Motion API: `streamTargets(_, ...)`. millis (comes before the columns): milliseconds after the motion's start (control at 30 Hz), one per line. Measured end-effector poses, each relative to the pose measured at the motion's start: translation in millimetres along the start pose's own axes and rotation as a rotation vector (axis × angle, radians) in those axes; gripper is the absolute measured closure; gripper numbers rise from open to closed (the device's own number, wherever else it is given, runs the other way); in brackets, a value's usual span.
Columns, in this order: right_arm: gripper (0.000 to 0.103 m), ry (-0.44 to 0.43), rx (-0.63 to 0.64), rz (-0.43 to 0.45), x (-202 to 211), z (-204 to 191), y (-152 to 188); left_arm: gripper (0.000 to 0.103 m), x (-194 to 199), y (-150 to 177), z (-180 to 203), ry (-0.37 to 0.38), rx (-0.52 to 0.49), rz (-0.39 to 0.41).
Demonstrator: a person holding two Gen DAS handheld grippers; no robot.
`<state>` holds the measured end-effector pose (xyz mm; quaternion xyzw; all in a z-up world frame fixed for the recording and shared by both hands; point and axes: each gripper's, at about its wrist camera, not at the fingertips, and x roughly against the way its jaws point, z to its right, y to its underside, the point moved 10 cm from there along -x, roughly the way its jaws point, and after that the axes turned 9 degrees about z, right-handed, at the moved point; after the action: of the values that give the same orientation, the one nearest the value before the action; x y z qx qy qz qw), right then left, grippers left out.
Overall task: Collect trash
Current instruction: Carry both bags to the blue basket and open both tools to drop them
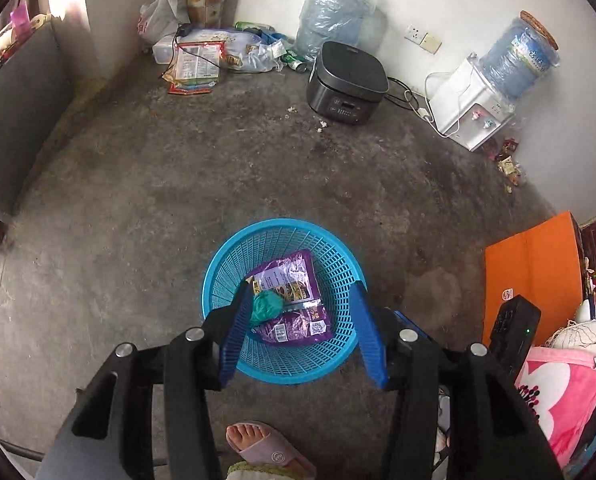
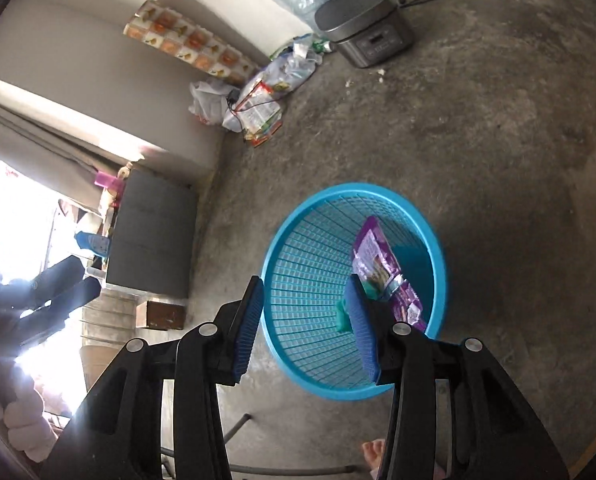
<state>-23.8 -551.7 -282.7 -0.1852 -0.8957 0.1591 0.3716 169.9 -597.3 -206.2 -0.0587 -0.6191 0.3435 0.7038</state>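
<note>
With a purple wrapper (image 1: 291, 300) and green wad (image 1: 265, 307) already in the blue basket (image 1: 217, 268), both the left gripper (image 1: 302, 300) and right gripper (image 2: 306, 300) hang above it wide open and empty, while scattered packets (image 1: 195, 66) beyond the basket by the wall remain uncollected.

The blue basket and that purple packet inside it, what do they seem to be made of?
The blue basket looks like moulded plastic: an evenly coloured lattice wall under a smooth solid rim. The purple packet seems to be thin plastic or foil film, since it is crinkled, glossy and printed. The crumpled teal wad beside it could be soft plastic or paper.
</note>
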Motion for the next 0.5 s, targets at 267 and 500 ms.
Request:
streamTargets(267, 0.060, -0.022, 0.176, 0.123, 52, -48, -8, 0.051, 102, -33, 11, 0.016, -0.048, 0.171)
streamTargets(500, 0.032, -0.101, 0.458, 0.312, 121, -137, -11, 0.042, 233, -37, 23, 0.036, -0.099, 0.354)
